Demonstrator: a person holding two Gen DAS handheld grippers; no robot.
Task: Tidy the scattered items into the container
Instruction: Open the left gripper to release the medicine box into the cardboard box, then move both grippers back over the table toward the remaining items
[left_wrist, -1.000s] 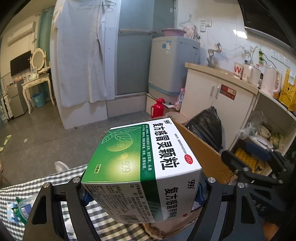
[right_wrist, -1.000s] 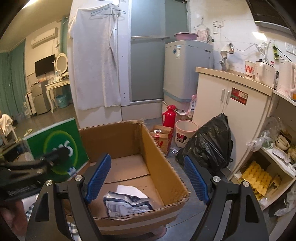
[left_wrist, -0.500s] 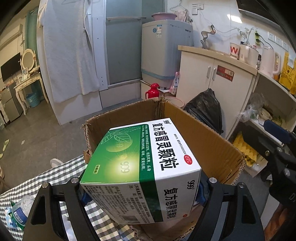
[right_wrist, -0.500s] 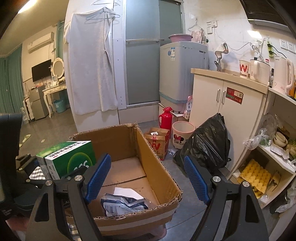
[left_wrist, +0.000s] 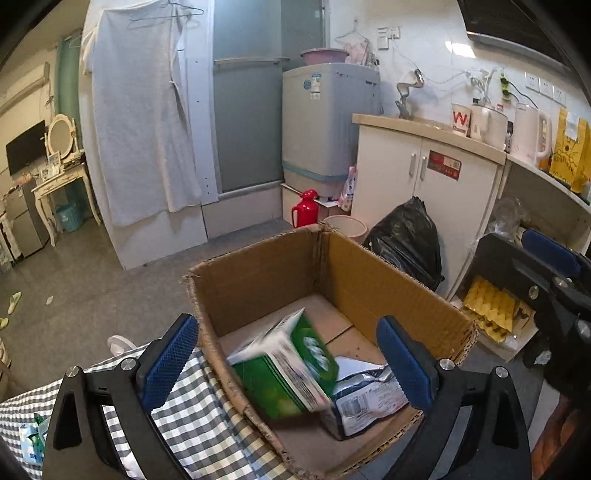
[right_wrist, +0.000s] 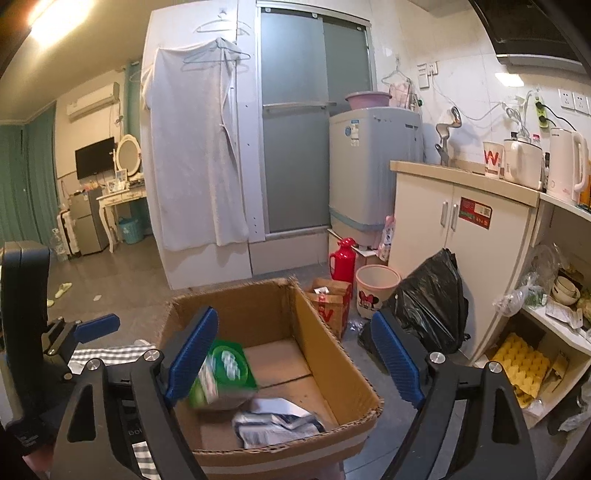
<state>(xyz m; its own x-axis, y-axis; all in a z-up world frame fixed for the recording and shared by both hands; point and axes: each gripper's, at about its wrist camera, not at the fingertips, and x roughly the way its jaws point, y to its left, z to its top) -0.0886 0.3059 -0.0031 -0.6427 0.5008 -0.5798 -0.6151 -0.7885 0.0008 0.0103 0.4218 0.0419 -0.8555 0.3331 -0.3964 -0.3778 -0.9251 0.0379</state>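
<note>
The green and white medicine box (left_wrist: 284, 369) is blurred and tilted inside the open cardboard box (left_wrist: 388, 291), over a silver foil packet (left_wrist: 369, 398). My left gripper (left_wrist: 288, 365) is open and empty above the cardboard box's near left corner. My right gripper (right_wrist: 291, 354) is open and empty, above the cardboard box (right_wrist: 332, 350). The medicine box (right_wrist: 225, 373) and the foil packet (right_wrist: 277, 428) also show in the right wrist view. The left gripper's arm (right_wrist: 44, 332) is at the left there.
A checked cloth (left_wrist: 192, 417) covers the table left of the box. A small packet (left_wrist: 33, 439) lies at its left edge. A black rubbish bag (left_wrist: 410, 240), a white cabinet (left_wrist: 424, 177), a red flask (left_wrist: 306, 210) and a pink bin (right_wrist: 376, 288) stand behind.
My left gripper has opened and let go of the medicine box, which has dropped into the cardboard box. The right gripper has stayed open.
</note>
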